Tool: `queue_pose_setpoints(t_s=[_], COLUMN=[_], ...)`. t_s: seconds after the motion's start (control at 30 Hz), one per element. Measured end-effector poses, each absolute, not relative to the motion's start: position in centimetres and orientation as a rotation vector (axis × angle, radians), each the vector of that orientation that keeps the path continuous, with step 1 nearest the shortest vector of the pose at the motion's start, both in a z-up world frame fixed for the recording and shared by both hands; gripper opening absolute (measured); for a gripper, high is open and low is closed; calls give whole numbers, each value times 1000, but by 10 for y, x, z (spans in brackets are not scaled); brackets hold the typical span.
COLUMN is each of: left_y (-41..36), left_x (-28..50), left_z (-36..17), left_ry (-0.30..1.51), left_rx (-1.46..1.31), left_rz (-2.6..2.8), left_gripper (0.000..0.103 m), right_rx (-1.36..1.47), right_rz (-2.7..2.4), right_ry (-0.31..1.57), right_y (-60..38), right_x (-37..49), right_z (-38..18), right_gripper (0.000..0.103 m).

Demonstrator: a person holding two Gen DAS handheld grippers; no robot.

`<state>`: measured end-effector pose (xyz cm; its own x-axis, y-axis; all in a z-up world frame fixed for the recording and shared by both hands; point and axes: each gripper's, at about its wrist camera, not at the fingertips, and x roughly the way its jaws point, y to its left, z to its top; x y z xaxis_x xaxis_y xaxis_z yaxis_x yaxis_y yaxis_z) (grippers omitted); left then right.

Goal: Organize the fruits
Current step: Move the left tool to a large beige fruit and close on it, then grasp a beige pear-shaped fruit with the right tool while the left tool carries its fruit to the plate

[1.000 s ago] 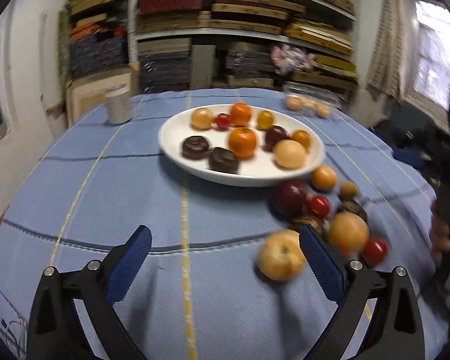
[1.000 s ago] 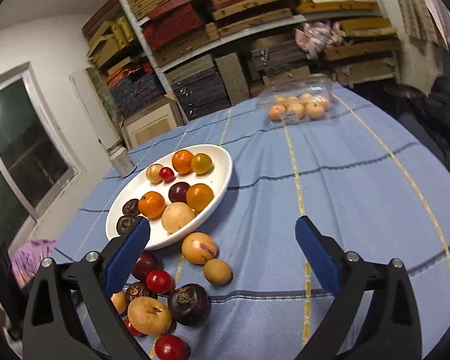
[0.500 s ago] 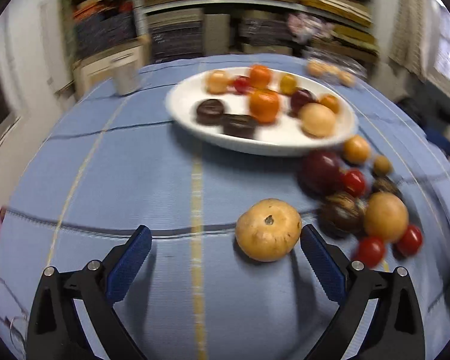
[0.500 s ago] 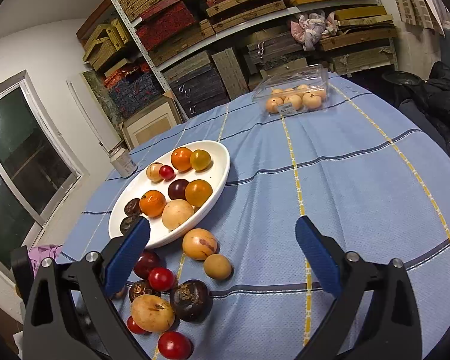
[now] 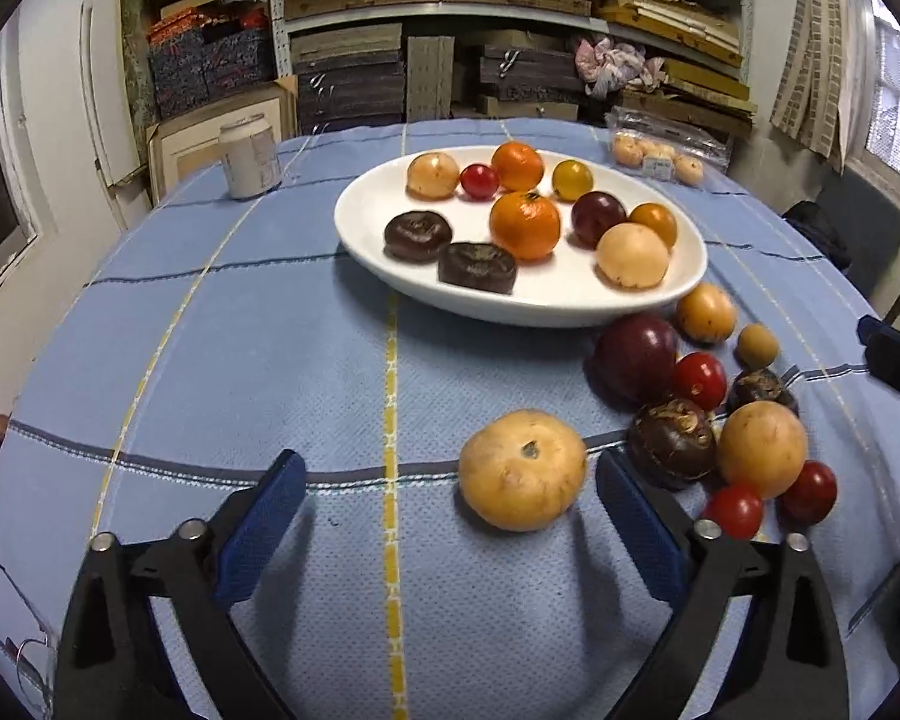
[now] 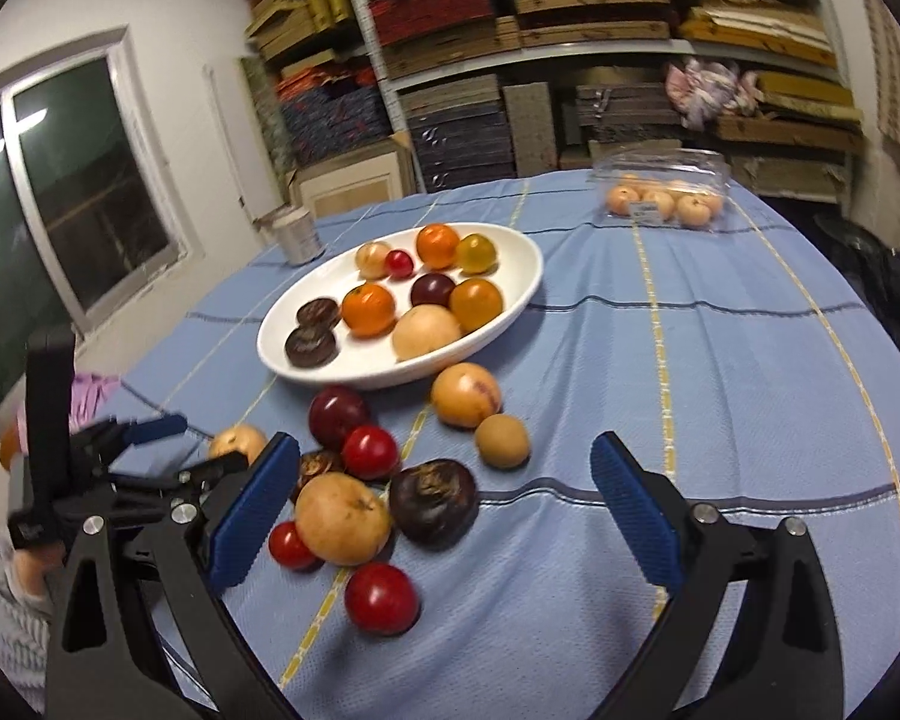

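Observation:
A white oval plate (image 5: 684,294) (image 6: 528,276) holds several fruits: oranges, plums, tan round fruits and dark flat ones. More fruits lie loose on the blue cloth beside it. A tan round fruit (image 5: 522,468) lies just inside the right finger of my open left gripper (image 5: 450,510); it also shows in the right wrist view (image 6: 237,441). My right gripper (image 6: 447,504) is open and empty above the loose pile, with a dark fruit (image 6: 432,501) and a larger tan fruit (image 6: 342,519) between its fingers. The left gripper shows in the right wrist view (image 6: 150,450).
A tin can (image 5: 249,159) (image 6: 297,234) stands at the table's far left. A clear plastic box of small fruits (image 5: 660,150) (image 6: 663,195) sits at the far right. Shelves of stacked boxes stand behind the table. A pink cloth (image 6: 93,390) lies off the left edge.
My left gripper has moved right and closer, so the tan fruit now lies between its fingers. My right gripper has dropped toward the loose fruit pile. Both stay open.

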<state>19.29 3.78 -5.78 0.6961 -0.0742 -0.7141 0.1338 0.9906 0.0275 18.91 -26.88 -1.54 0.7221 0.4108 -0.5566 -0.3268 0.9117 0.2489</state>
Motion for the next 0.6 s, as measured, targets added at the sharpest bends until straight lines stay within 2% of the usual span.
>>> queue_pose_setpoints(t_s=[0.07,0.13,0.2,0.43,0.53,0.6], left_y=[32,26,20,18,18,18], left_x=[195,198,200,202,201,201], left_z=[-59,-62,-66,-68,-68,-68], left_ry=[804,826,850,852,851,853], left_rx=[92,101,111,101,103,97], left_rz=[-144,-179,-209,-241,-244,-246], left_gripper=[78,55,45,45,45,45], right_rx=[93,38,-24,-172,-187,-201], right_rz=[424,442,453,467,483,491], right_ry=[640,633,625,632,652,671], right_y=[-259,-248,-237,-210,-206,-203], right_x=[184,179,174,170,172,174], right_z=[-16,-17,-18,-27,-30,-32], right_gripper=[95,95,95,94,71,65])
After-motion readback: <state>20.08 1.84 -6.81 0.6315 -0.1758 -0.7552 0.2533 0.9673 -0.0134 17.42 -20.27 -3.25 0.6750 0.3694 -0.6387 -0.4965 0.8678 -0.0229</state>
